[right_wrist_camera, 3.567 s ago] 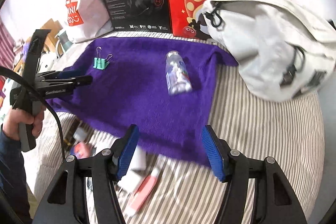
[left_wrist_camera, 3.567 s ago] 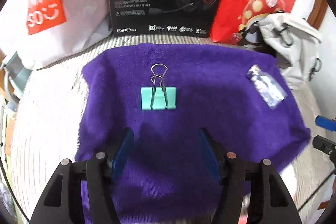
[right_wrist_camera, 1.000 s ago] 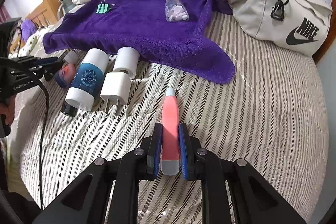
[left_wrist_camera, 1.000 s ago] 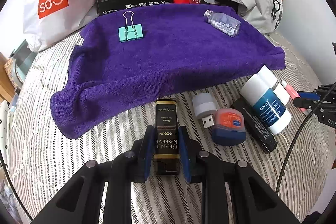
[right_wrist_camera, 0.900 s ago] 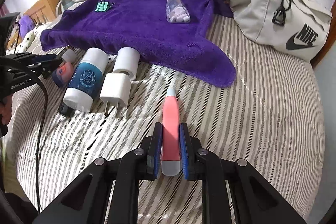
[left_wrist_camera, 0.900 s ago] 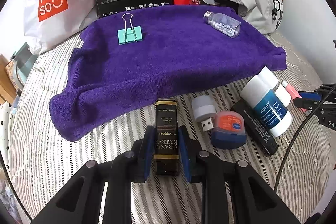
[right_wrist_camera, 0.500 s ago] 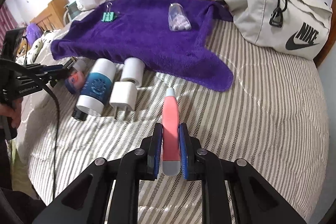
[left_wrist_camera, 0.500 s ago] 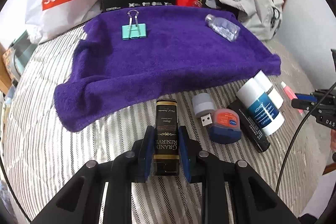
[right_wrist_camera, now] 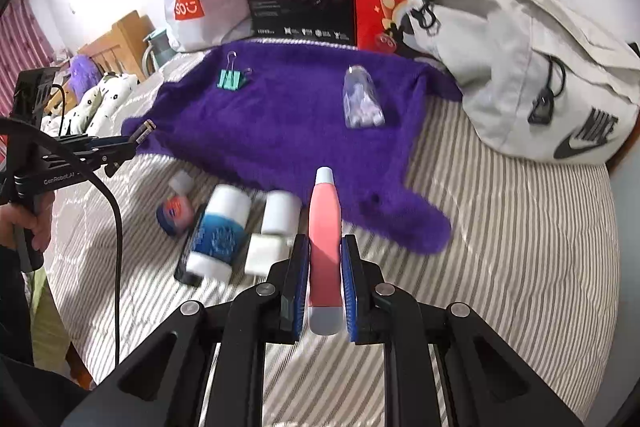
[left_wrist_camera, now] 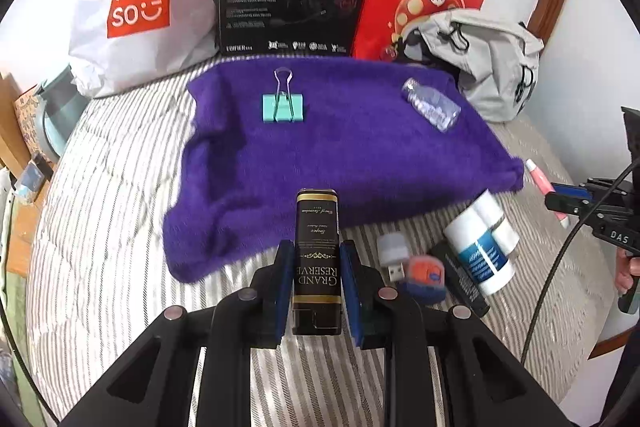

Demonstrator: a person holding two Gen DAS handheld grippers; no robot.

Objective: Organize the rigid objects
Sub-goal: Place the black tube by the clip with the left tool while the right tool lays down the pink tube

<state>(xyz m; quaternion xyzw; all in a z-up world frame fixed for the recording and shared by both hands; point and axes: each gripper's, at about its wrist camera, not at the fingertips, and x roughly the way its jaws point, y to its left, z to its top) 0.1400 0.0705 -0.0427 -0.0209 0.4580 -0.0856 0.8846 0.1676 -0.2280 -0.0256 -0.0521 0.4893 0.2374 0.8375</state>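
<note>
Lifted off the striped bedcover (right_wrist_camera: 520, 247) and carried toward the purple towel (left_wrist_camera: 352, 155): black rectangular gold-lettered box (left_wrist_camera: 317, 259) pinched by left gripper (left_wrist_camera: 317, 287), pink plastic tube (right_wrist_camera: 325, 243) pinched by right gripper (right_wrist_camera: 325, 291); next, probably lowering both onto open towel beside teal binder clip (left_wrist_camera: 283, 107) and clear pill bottle (left_wrist_camera: 431, 107).

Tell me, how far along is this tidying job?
Two items already lie on the purple towel: the green binder clip and the clear pill bottle. The left hand-held gripper holds a black box; the right hand-held gripper holds a pink tube. Several small items remain on the striped bedding.
</note>
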